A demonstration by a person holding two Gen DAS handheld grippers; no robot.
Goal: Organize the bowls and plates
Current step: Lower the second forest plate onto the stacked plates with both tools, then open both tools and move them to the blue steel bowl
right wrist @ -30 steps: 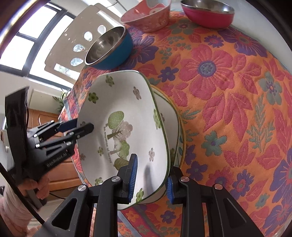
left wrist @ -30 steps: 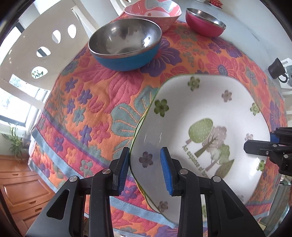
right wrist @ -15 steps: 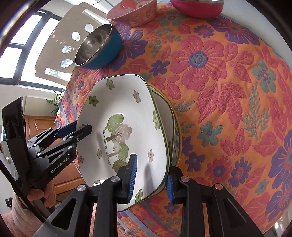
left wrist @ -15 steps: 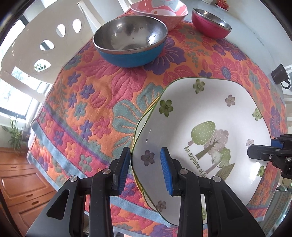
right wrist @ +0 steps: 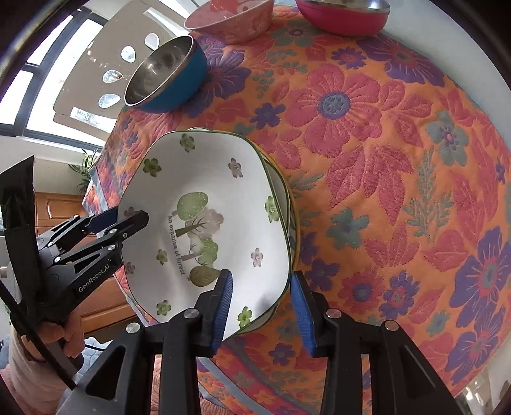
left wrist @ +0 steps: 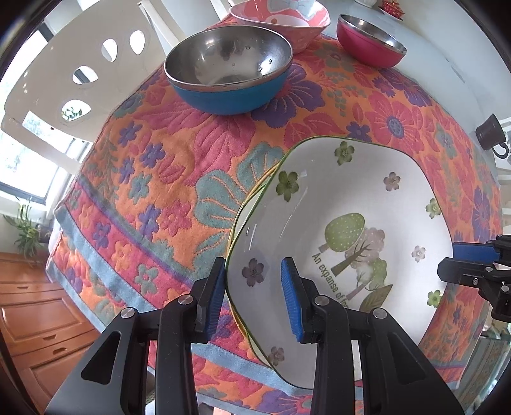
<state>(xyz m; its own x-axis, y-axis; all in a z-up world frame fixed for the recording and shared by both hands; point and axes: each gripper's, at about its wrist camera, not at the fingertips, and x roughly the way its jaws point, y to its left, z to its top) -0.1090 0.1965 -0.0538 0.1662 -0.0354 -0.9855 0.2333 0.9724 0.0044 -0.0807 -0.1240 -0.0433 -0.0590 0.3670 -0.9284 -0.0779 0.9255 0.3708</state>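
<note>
The white plate (left wrist: 351,230), printed with trees and small flowers, sat on top of another plate (right wrist: 292,223) whose yellow-green rim showed along one side, both on the floral cloth (left wrist: 159,178) near the table edge. In the left wrist view the stack filled the area from 3 to 5 o'clock. The left gripper (left wrist: 254,298) straddled the top plate's rim at 6 o'clock, its outer blue pad touching the outside of the rim while the inner pad stood a little clear above the plate's face, so the fingers were set narrow around the rim without visibly pinching it. In the right wrist view the right gripper (right wrist: 260,306) also straddled the rim at 6 o'clock; its jaws were opening, with the rim between them, the inner pad lying over the plate and the outer pad apart from the edge. A hand (right wrist: 54,338) held the left gripper's handle at 8 o'clock in that view. Farther across the cloth stood three bowls: a blue bowl (left wrist: 228,68) with a steel inside at 12 o'clock in the left view, a pink patterned bowl (left wrist: 281,22) just behind it, and a magenta bowl (left wrist: 370,40) at 1 o'clock, well apart from the plates. A white chair (left wrist: 64,73) with oval cutouts stood beyond the table at 10 o'clock.
</note>
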